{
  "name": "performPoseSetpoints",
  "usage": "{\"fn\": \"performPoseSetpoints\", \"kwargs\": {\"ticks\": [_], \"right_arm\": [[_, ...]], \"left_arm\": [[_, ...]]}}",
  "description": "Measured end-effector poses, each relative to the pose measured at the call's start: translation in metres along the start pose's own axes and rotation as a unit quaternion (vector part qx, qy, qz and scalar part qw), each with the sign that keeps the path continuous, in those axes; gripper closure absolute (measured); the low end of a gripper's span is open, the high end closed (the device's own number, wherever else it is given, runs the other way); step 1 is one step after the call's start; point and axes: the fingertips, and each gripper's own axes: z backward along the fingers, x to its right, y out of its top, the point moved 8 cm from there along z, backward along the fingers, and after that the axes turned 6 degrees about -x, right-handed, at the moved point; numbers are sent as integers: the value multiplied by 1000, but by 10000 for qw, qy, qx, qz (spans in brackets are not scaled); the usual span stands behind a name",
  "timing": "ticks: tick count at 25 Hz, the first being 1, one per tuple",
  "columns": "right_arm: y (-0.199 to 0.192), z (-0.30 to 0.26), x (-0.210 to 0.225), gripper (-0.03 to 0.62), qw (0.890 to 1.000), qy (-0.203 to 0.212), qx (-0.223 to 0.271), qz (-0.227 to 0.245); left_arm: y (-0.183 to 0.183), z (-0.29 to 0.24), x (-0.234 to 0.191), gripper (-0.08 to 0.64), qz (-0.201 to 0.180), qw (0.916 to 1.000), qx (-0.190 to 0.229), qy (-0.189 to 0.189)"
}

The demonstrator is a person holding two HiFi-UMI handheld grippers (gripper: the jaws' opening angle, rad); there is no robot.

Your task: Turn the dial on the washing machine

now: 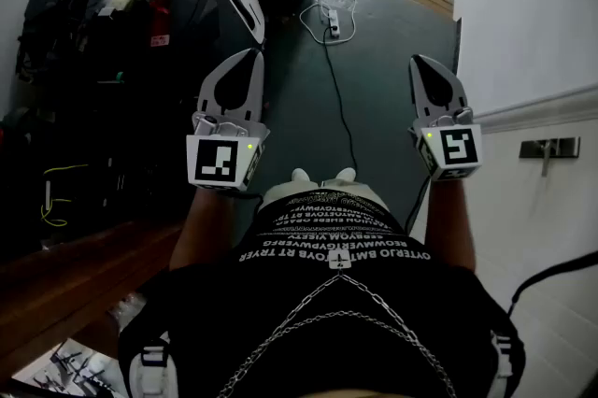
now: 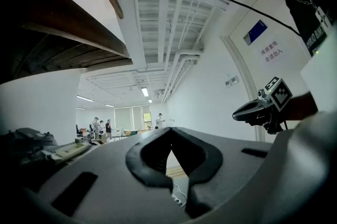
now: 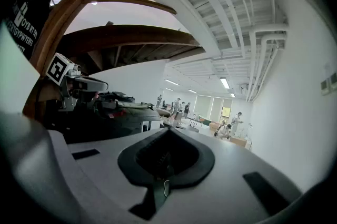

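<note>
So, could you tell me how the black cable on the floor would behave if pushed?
The black cable lies in loose curves, so it is probably floppy and light. It seems to reach the power strip, which might drag along.

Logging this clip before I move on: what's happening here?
A person stands holding a two-jaw gripper in each hand, out over a dark green floor. The left gripper and right gripper are both shut and hold nothing. No washing machine dial shows in any view, so the turning has not begun.
</note>
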Motion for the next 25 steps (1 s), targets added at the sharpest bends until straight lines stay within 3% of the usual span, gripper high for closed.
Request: {"fn": "performPoseSetpoints", "kwargs": {"ticks": [6,11,15,21,25], "right_arm": [[4,-4,-35,595,9998,154,111,5],[0,-3,-48,595,9998,186,30,-77],[-9,-18,-48,595,9998,138,-121,-105],[-10,-55,-32,595,9996,54,-262,-83],[-8,-88,-16,543,9995,260,-184,-67]], "left_arm": [[-11,11,-12,554,60,9996,257,-43],[-16,5,-10,554,31,9991,289,-322],[-26,-4,-18,554,209,9986,185,-443],[-38,-27,-35,554,152,9992,-89,-366],[-39,-53,-48,554,257,9991,-191,-271]]}}
